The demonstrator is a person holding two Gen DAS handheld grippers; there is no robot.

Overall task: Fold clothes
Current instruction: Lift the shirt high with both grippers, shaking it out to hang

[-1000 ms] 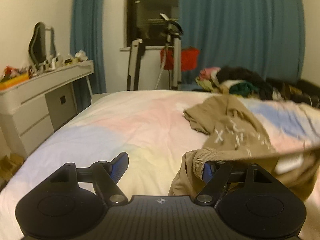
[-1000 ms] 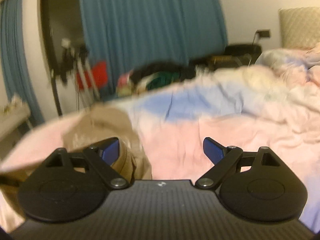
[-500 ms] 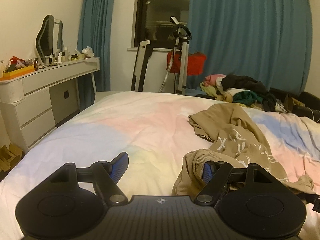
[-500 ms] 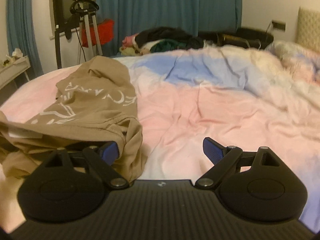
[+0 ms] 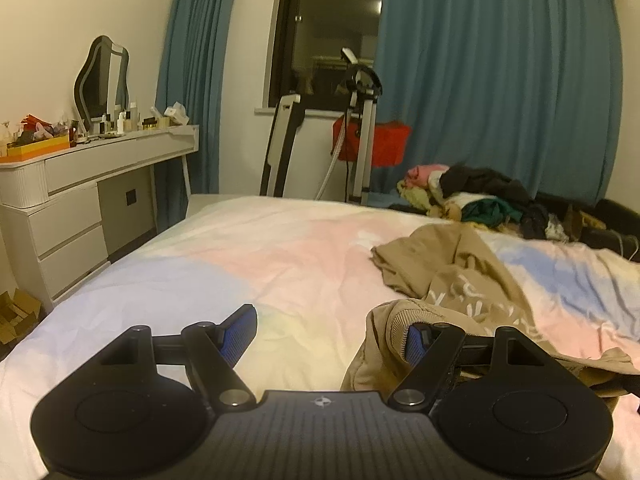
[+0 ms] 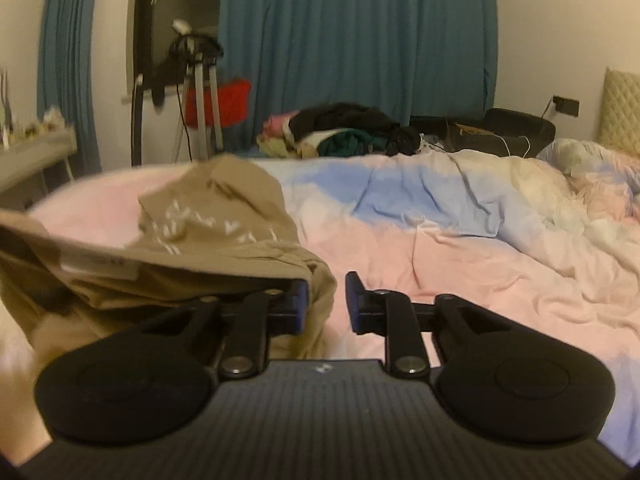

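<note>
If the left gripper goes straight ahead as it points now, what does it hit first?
Probably the bedspread: the left gripper tilts down toward bare cover, with the tan garment just right of that line. Depth is unclear.

Tan top (image 5: 460,264) with white lettering; bed (image 5: 248,264) cover in pink, blue and pale yellow patches; teal curtains (image 5: 500,80); black claws with blue pads (image 5: 240,334).

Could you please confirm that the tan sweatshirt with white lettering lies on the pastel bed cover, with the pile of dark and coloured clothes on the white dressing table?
Not quite: the pile of dark and coloured clothes sits beyond the far edge of the pastel bed cover, before the blue curtain, as the left wrist view shows. The white dressing table holds small items. The tan sweatshirt with white lettering does lie on the cover.
</note>
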